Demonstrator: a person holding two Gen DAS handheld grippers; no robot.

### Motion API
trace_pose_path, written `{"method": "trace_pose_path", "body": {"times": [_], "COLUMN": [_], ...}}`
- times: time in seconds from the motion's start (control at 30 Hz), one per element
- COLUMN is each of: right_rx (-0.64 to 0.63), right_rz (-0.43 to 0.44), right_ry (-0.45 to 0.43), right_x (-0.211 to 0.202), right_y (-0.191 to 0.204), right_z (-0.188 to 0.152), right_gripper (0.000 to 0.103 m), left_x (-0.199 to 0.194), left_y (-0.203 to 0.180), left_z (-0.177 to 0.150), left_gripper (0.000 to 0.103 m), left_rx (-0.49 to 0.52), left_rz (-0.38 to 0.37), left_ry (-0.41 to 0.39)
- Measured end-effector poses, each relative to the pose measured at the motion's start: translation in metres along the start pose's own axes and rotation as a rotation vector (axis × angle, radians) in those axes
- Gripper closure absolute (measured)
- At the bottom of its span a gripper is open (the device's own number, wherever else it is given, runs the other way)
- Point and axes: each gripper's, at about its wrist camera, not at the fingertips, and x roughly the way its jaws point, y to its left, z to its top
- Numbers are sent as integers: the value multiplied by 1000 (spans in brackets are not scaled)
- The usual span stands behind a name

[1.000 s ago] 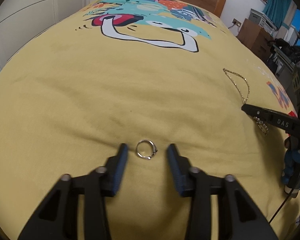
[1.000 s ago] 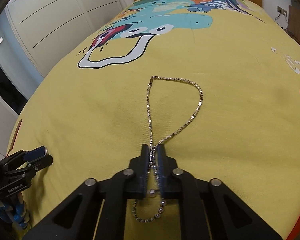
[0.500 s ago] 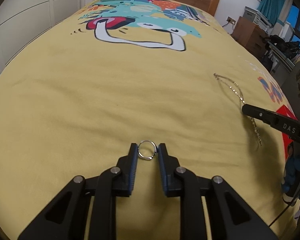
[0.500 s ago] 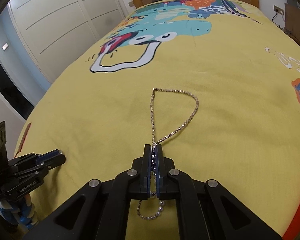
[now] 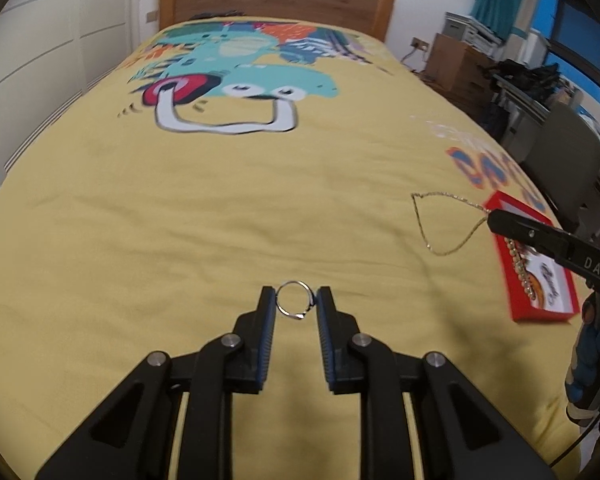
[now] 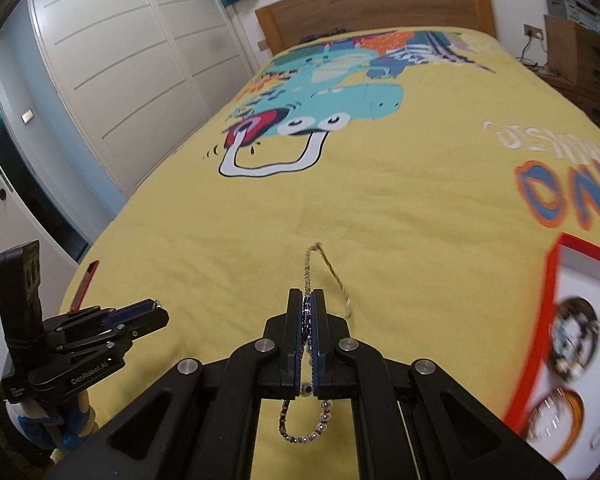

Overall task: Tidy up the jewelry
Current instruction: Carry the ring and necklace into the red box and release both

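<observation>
Two black grippers work above the yellow printed bedspread [image 5: 180, 220]: the left gripper [image 5: 296, 308] clamps a thin silver ring [image 5: 294, 306], the right gripper [image 6: 307, 312] pinches a beaded metal chain necklace [image 6: 320, 268] beside a red-rimmed box [image 6: 556, 280].

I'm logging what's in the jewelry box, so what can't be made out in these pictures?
- Red box contents, right wrist view: motion-blurred and cut off by the frame edge.
- Red box, left wrist view: partly covered by the right gripper.
- Necklace clasp: hidden between the right gripper's fingers.
- Ring detail: too small, slightly blurred between the left gripper fingers.
</observation>
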Motion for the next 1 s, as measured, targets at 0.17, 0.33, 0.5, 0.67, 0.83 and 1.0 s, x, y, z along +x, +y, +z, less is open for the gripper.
{"method": "trace_pose_path", "body": {"times": [0.17,0.33,0.5,0.67,0.83,1.0], "right_rx": [20,52,91,143,193,250], "right_rz": [-24,-61,-116,-174,-201,-221], "right_ry": [-47,-108,-157,-178,-156,-108], "right_x": [-44,-92,-131,-155,-155,-137], "right_y": [-7,-30,-65,-112,-152,-189], "right_z": [-11,-17,-23,-33,-51,-73], "right_gripper": [99,99,99,99,99,99], "left_x": [-22,-35,-40,-29,-6,27], "left_y": [-37,-77,-128,-187,-240,-287], "left_z": [-2,1,9,15,14,7], "left_gripper": [84,84,84,84,84,84], "left_rx": [37,73,132,199,260,313], "left_rz": [-46,-102,-165,-224,-266,-298], "left_ry": [-21,-29,-30,-12,27,87]}}
